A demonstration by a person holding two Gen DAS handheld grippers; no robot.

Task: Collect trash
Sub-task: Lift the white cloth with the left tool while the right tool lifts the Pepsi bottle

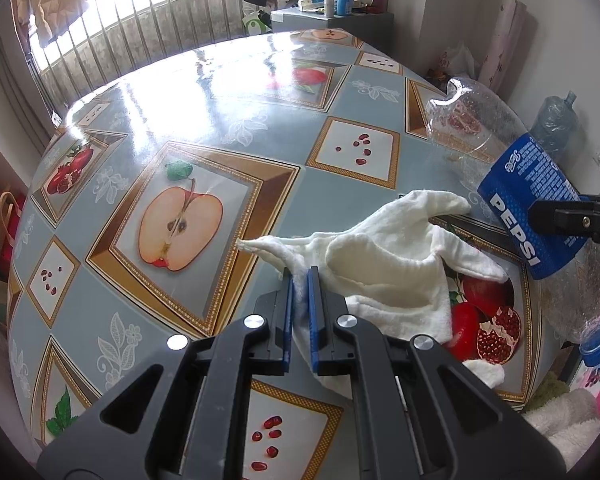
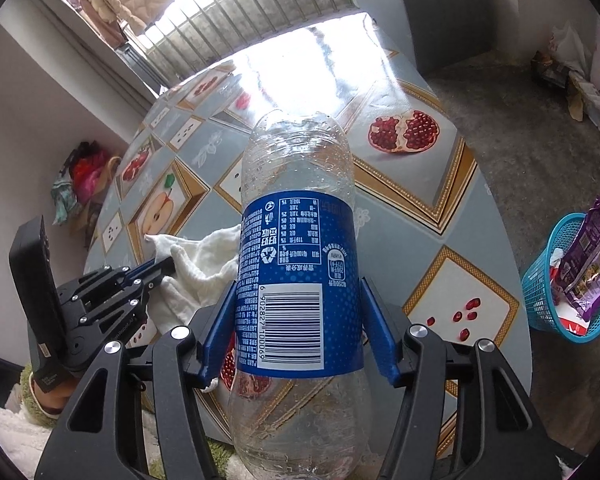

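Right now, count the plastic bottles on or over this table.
1: the empty Pepsi bottle, clamped in the right hand-held gripper above the table's edge. The white cloth could hide more.

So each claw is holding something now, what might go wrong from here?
The right gripper clamps the empty Pepsi bottle only around its smooth label, so it might slip or crumple. The blue basket on the floor already holds wrappers and sits beyond the table edge, so a drop could miss. The left gripper pinches just the white cloth's edge, which could pull free.
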